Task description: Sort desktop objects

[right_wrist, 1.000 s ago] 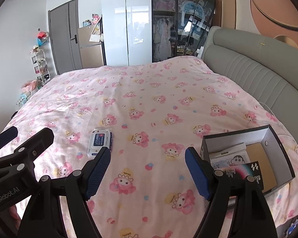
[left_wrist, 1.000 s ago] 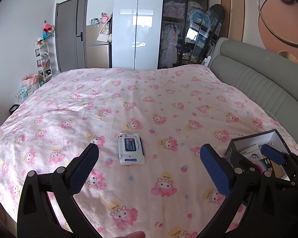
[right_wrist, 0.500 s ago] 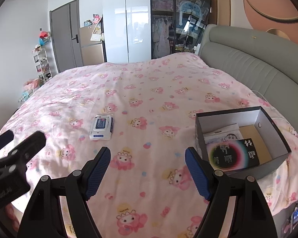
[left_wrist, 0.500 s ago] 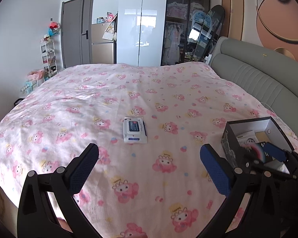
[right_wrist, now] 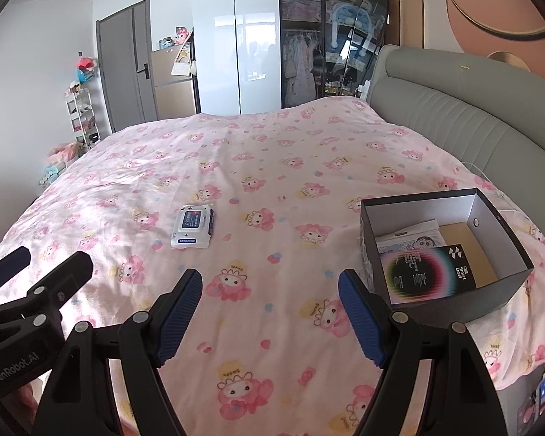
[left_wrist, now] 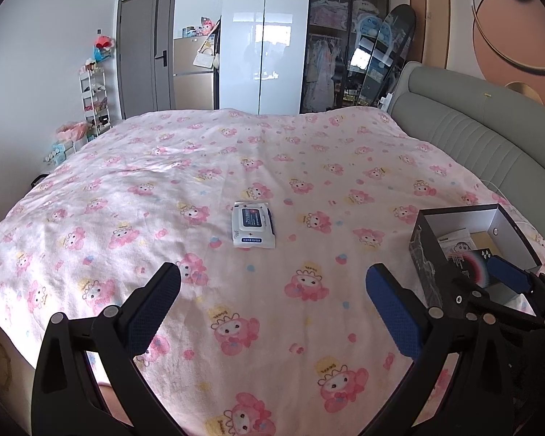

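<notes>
You hold both the left gripper (left_wrist: 272, 301) and the right gripper (right_wrist: 270, 310) with jaws released and empty, since the wipes pack (left_wrist: 253, 224) lies apart from the box (right_wrist: 505, 283) on the bed (left_wrist: 309, 167), awaiting sorting.

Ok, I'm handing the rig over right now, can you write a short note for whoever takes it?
Left gripper: open, empty, above the bedspread.
Right gripper: open, empty, just left of the box.
Wipes pack: flat on the bedspread, ahead of the left gripper, untouched.
Box: on the bed's right side, open, already holding a black booklet and some printed cards.
Left to do: pick up the wipes pack, probably with the left gripper, and place it in the box.
</notes>
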A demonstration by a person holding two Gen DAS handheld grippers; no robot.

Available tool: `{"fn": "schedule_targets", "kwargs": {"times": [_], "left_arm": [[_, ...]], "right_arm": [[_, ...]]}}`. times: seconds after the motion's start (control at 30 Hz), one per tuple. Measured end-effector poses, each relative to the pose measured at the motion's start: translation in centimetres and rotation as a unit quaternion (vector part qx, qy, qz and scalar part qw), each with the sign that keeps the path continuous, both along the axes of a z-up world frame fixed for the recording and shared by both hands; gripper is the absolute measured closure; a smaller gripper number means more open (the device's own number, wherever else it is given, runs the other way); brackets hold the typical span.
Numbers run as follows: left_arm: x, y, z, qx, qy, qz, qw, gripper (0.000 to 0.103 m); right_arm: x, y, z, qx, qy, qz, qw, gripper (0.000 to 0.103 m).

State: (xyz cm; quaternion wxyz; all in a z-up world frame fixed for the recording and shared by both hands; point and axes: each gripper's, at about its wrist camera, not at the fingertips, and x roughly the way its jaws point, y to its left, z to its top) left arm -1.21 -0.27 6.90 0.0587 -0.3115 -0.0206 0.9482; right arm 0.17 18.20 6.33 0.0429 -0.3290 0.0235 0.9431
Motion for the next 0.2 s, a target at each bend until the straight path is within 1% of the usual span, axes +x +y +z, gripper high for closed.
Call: {"fn": "schedule_targets", "kwargs": {"times": [0.2], "left_arm": [[0.25,0.03,-0.15,0.003,0.001,0.000,1.0000,0.000]], "right_arm": [[0.30,0.08,-0.28,0.000,-0.001,-0.002,1.000,0.027]]}}
